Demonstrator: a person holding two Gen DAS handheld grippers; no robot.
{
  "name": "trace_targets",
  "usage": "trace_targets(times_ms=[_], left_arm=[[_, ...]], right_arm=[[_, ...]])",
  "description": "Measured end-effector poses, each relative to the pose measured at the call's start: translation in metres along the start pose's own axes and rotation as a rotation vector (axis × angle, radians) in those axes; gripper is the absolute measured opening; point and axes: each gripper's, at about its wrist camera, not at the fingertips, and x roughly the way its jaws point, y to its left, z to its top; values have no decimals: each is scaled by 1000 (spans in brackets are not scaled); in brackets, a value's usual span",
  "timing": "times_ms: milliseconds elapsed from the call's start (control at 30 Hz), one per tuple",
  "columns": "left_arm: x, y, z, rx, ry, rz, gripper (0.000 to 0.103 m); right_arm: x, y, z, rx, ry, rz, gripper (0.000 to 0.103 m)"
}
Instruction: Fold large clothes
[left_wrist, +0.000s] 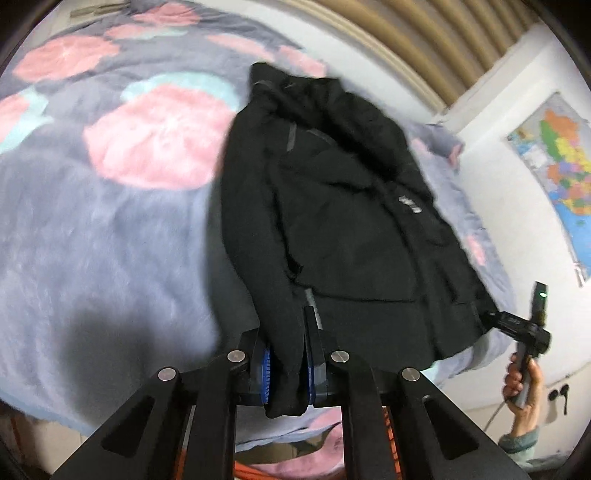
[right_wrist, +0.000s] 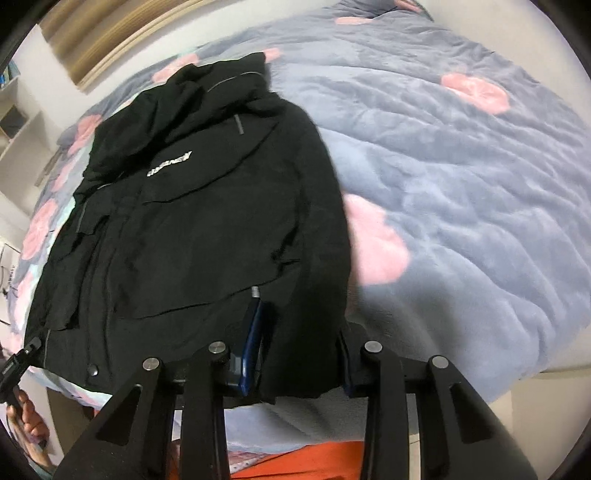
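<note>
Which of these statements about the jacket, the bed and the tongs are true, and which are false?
1. The black jacket lies on a grey blanket with pink patches. True.
2. The left tongs are empty. False: they pinch the jacket's hem.
3. The jacket bears white lettering. True.
4. The jacket is red. False: it is black.
5. A map hangs on the wall. True.

Black jacket (right_wrist: 192, 229) flat on grey-pink blanket (right_wrist: 461, 177); right gripper (right_wrist: 299, 354) apparently pinching hem.
</note>
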Motion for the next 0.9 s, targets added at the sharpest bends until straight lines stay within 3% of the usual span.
trace_targets(times_ms=[100, 167, 200, 300, 333, 367, 433, 533, 567, 733, 900], left_arm=[[11, 3, 1, 1, 35, -6, 17], [25, 10, -2, -40, 73, -21, 37], [29, 12, -4, -55, 77, -37, 43], [36, 14, -6, -81, 72, -44, 45], [37, 14, -5, -78, 68, -35, 40], [36, 11, -3, -66, 59, -19, 26], [30, 9, 1, -43, 37, -6, 14], [15, 5, 17, -59, -25, -70, 12], [6, 4, 27, -66, -58, -115, 12], [-10, -18, 75, -26, -131, -197, 12], [-8, -27, 134, -57, -196, -329, 12]], right_arm=[[14, 4, -1, -8, 35, -13, 48], [22, 5, -3, 2, 51, 7, 63], [24, 5, -3, 3, 52, 15, 66], [32, 10, -1, -20, 63, 4, 69], [32, 12, 0, -29, 58, -5, 64], [31, 13, 1, -35, 52, -10, 49], [25, 15, 7, -45, 25, -20, 35], [13, 11, 21, -12, -14, 33, 24], [8, 10, 27, 0, -28, 52, 23], [-13, 10, 68, 21, -93, 179, 22], [-26, 28, 114, -19, -145, 237, 22]])
